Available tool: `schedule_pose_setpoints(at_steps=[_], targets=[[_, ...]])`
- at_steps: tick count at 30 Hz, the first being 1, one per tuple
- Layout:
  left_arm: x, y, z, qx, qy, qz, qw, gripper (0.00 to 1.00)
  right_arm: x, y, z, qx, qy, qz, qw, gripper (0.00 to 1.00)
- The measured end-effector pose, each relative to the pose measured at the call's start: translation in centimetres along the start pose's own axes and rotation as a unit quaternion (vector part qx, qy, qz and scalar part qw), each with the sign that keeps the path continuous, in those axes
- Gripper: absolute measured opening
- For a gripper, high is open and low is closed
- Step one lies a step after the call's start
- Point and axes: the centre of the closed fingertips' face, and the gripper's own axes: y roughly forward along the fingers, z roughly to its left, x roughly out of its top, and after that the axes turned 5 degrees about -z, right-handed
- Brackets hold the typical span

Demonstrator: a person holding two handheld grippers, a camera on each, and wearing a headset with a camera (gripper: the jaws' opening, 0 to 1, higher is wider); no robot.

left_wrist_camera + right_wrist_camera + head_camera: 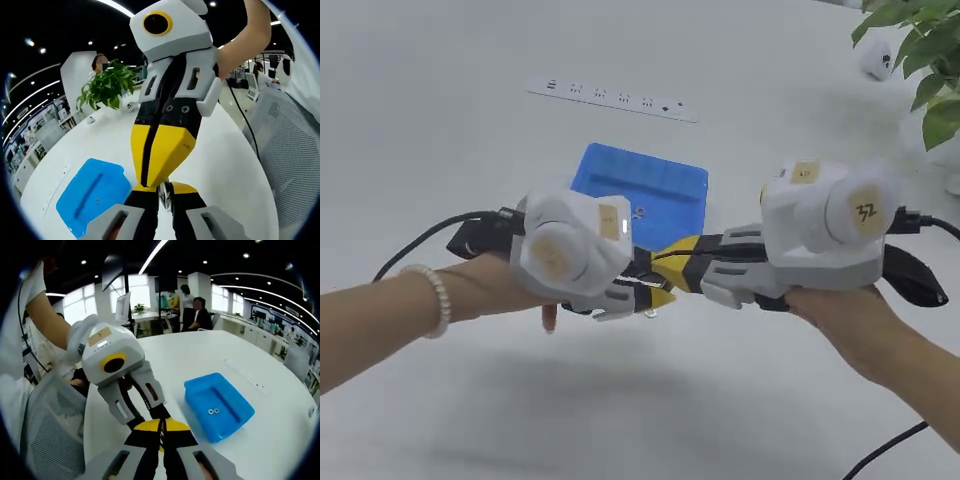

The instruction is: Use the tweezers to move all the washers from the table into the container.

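Above the white table [720, 400], the left gripper [652, 296] is clamped on what seem to be the thin metal tweezers [164, 194]. The right gripper [668, 262], jaws drawn together, meets it tip to tip, probably to reseat them. Two small metal washers [213, 411] lie in the blue plastic container [620, 175] just beyond.

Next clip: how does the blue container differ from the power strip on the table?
The container is blue, a broad shallow tray; the power strip is white, long and narrow. The container holds two washers; the power strip carries nothing. Both lie flat on the white table.
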Motion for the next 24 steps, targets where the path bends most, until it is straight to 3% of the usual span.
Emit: schedule_pose_setpoints(at_steps=[3,5,9,15,18,24], targets=[[-0.1,0.0,-0.3,0.001,-0.004,0.0,1.0,0.04,0.1,-0.2,-0.2,-0.013,0.0,-0.002,0.9999,0.02],[-0.3,0.0,-0.4,-0.002,-0.003,0.003,1.0,0.04,0.5,-0.6,0.1,-0.009,0.0,-0.005,0.9999,0.07],[-0.6,-0.1,-0.3,0.002,-0.008,0.001,1.0,0.04,0.8,-1.2,0.2,-0.007,-0.013,-0.002,0.9999,0.06],[-0.5,-0.3,0.2,0.012,-0.013,-0.007,0.9998,0.04,-0.6,-2.7,0.3,-0.01,-0.024,0.02,0.9995,0.06],[-0.4,-0.3,0.2,0.011,-0.018,-0.012,0.9997,0.04,-1.0,-2.5,0.0,-0.013,-0.017,0.023,0.9995,0.05],[-0.4,-0.1,0.3,0.017,-0.015,-0.014,0.9997,0.04,-0.2,-1.2,0.0,-0.006,-0.029,0.022,0.9993,0.0]])
